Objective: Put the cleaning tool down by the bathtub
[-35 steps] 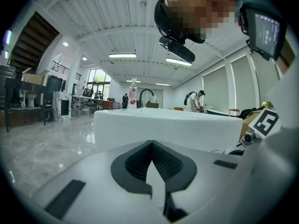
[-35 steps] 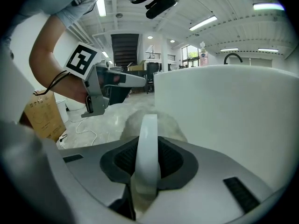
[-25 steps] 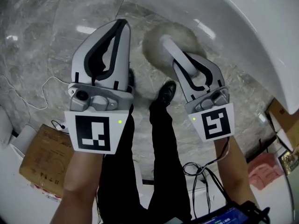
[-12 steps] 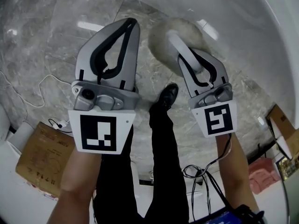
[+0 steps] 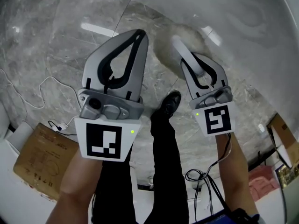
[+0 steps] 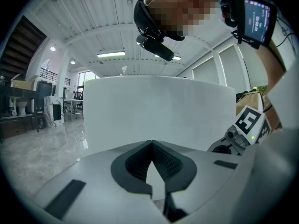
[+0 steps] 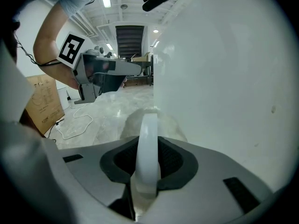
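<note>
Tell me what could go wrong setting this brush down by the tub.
The right gripper grips only the brush's thin, smooth handle, so the fluffy head may swing or slip out. The head hangs close to the bathtub wall and could knock it. Released upright, it may topple toward the shoe.

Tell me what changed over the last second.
The left gripper and the right gripper both sank toward the floor, the right one carrying the brush lower beside the bathtub. Nothing was grabbed or released: the right jaws stay clamped on the brush's handle, and the left jaws stay shut and empty.
</note>
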### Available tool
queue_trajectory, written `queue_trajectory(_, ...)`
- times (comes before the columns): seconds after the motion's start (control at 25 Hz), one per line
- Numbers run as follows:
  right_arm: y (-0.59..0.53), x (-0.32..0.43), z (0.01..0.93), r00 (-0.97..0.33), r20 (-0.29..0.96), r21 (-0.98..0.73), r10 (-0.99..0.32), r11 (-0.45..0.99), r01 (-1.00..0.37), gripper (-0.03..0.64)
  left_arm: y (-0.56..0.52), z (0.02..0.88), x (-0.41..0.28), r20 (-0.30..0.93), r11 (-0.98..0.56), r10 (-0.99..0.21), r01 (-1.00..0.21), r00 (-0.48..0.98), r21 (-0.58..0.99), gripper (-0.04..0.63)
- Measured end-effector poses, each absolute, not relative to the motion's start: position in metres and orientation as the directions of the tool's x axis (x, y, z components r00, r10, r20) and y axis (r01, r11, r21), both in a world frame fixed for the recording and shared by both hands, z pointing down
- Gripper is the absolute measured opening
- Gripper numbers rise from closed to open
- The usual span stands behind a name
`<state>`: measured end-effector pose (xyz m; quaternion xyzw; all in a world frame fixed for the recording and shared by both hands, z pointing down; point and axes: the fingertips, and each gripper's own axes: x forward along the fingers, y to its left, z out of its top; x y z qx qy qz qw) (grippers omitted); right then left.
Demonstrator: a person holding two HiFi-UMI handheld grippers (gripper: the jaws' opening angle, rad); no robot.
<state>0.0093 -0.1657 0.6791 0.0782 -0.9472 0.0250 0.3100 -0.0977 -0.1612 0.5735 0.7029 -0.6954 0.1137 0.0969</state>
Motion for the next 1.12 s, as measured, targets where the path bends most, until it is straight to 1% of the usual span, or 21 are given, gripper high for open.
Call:
queue_trajectory(0.32,-0.163,0.007,0.71,-0.775,0.618,0.013,-0.131,0.988,-0.156,0.1,-0.15,0.592,-0.104,0.292,-0.005,-0.956,-1.0,-0.002,-0.022,0.014)
queue_trajectory(0.6,-0.167,0.008,0.733,-0.758,0.635,0.008,-0.153,0.981,-0.191,0.1,-0.147,0.605,-0.107,0.291,-0.005,-0.957,-1.0,0.002,-0.011,0.014)
queue_trajectory(0.92,-0.168,0.01,0.751,-0.743,0.655,0.018,-0.136,0.986,-0.165,0.1,-0.152,0.611,-0.106,0.284,-0.012,-0.959,-1.0,0.01,-0.007,0.014)
queue_trajectory(1.12,-0.171,0.009,0.769,-0.735,0.667,0.028,-0.122,0.99,-0.139,0.1,-0.152,0.626,-0.101,0.301,-0.022,-0.953,-1.0,0.021,0.0,0.014)
